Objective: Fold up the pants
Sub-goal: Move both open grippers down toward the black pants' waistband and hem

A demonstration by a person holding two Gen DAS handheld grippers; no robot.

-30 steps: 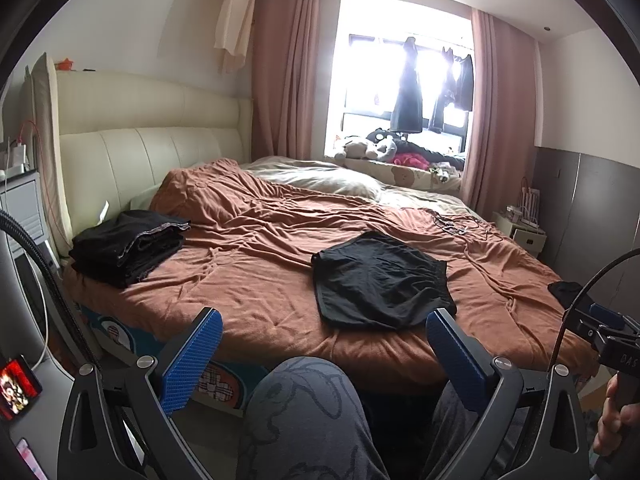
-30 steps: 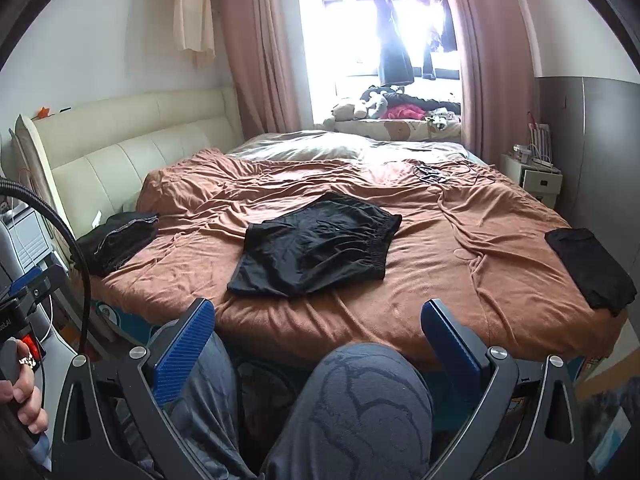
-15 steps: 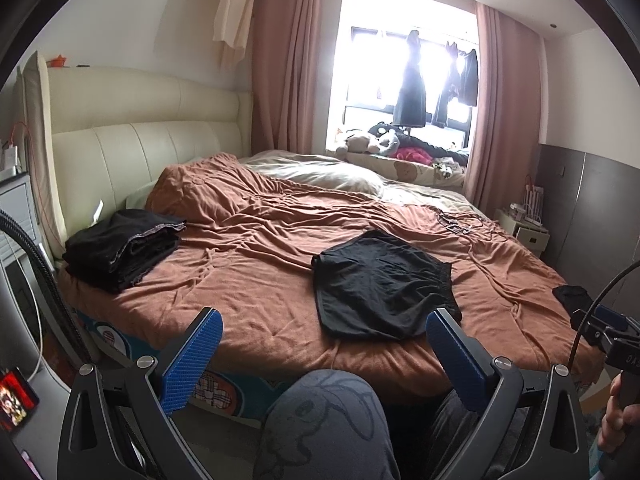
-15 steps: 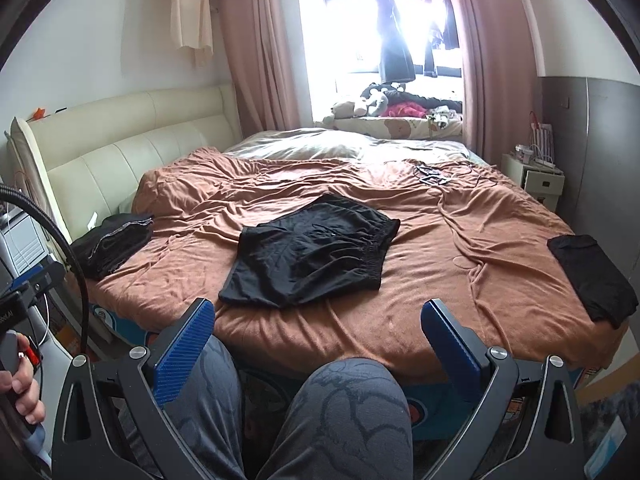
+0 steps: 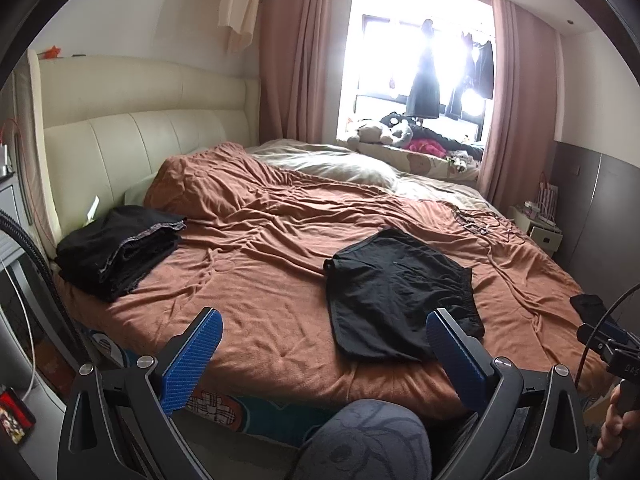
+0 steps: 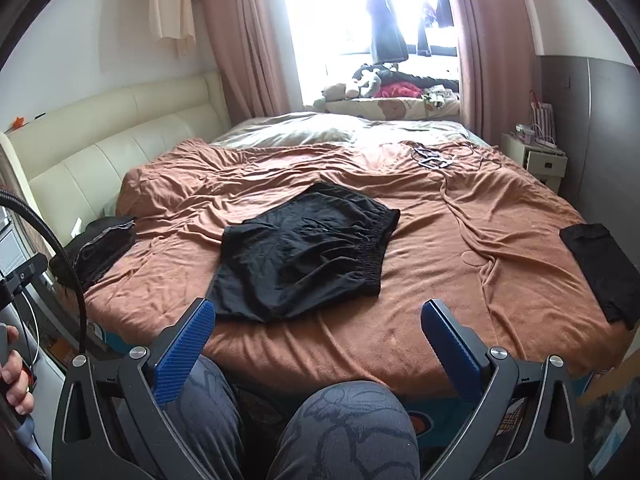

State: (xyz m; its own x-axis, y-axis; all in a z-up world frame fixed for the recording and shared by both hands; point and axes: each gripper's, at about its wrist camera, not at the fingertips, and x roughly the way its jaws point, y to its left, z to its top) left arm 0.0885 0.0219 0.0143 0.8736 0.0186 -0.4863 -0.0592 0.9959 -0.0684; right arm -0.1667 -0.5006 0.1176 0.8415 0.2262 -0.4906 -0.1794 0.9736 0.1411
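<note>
Black shorts lie spread on the rust blanket, untouched; left gripper and right gripper hover wide open, empty. Pinching blanket along with cloth could drag the fold askew.

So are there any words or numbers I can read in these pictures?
"DAS": white letters, cut off at the picture's edge, on the black handle part at the right of the left wrist view.
Phone screen: bright picture, too blurred to read.
Printed bed sheet under the blanket: only patterns, no words to read.
</note>
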